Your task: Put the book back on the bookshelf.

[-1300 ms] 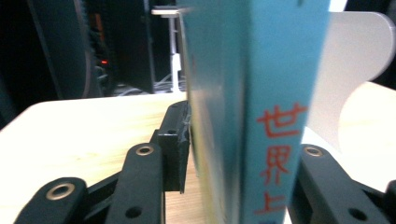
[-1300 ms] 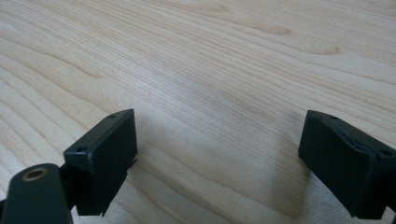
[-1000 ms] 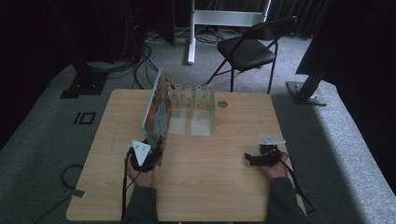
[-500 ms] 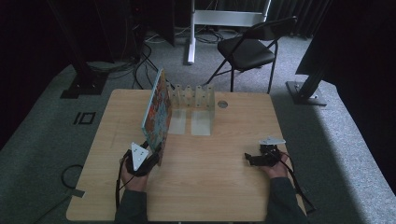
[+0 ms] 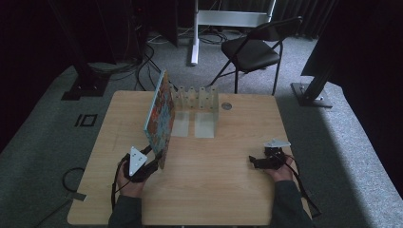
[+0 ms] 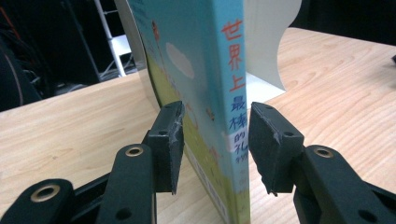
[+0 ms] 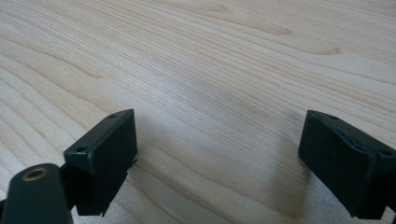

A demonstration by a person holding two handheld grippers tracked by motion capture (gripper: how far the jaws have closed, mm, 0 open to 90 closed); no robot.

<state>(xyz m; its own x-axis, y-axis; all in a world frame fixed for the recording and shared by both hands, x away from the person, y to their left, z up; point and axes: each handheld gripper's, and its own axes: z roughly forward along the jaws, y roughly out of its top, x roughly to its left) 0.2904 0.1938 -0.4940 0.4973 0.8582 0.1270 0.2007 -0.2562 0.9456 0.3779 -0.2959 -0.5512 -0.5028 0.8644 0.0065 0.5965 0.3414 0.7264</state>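
A thin picture book (image 5: 159, 111) with a blue spine (image 6: 233, 70) stands on edge on the wooden table (image 5: 214, 190). It runs from a white slotted rack (image 5: 197, 97) toward the front left. My left gripper (image 5: 153, 163) is at the book's near end. In the left gripper view this gripper (image 6: 215, 126) is open, with its jaws on either side of the spine and a narrow gap on each side. My right gripper (image 5: 253, 161) lies low over bare wood at the right. In its own view it (image 7: 219, 140) is wide open with nothing between its jaws.
The rack's flat white base plates (image 5: 195, 127) lie on the table just right of the book. A small round disc (image 5: 226, 106) sits in the tabletop beyond the rack. A black folding chair (image 5: 252, 52) stands on the floor behind the table.
My left gripper has drawn back slightly toward the table's front edge at the book's near end. The book and my right gripper have stayed put.
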